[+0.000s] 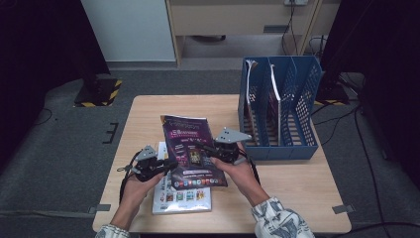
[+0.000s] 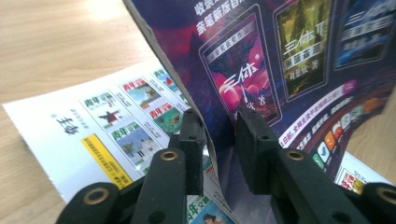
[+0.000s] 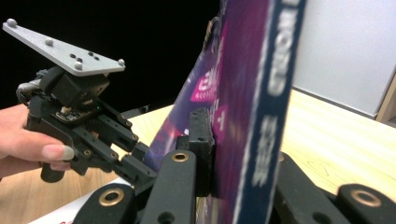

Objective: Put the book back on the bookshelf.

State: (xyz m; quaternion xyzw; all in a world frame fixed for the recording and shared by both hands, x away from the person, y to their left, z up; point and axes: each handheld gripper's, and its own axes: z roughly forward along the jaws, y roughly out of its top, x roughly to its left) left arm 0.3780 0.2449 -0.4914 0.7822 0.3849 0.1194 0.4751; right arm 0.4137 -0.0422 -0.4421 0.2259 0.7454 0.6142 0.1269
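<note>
A purple magazine (image 1: 190, 148) is held tilted above the table, with my right gripper (image 1: 208, 150) shut on its right edge. In the right gripper view the magazine (image 3: 252, 93) stands edge-on between the pads of the right gripper (image 3: 238, 154). My left gripper (image 1: 173, 163) sits at the magazine's lower left edge. In the left gripper view its jaws (image 2: 219, 135) straddle the curled edge of the purple magazine (image 2: 280, 70) with a narrow gap left, so the pads are not pressing. A white magazine (image 1: 181, 198) lies flat underneath.
A blue file rack (image 1: 277, 148) with several slots stands at the table's right rear, with papers in its left slots. The wooden table (image 1: 297, 183) has bare room at front right and far left. Dark floor surrounds it.
</note>
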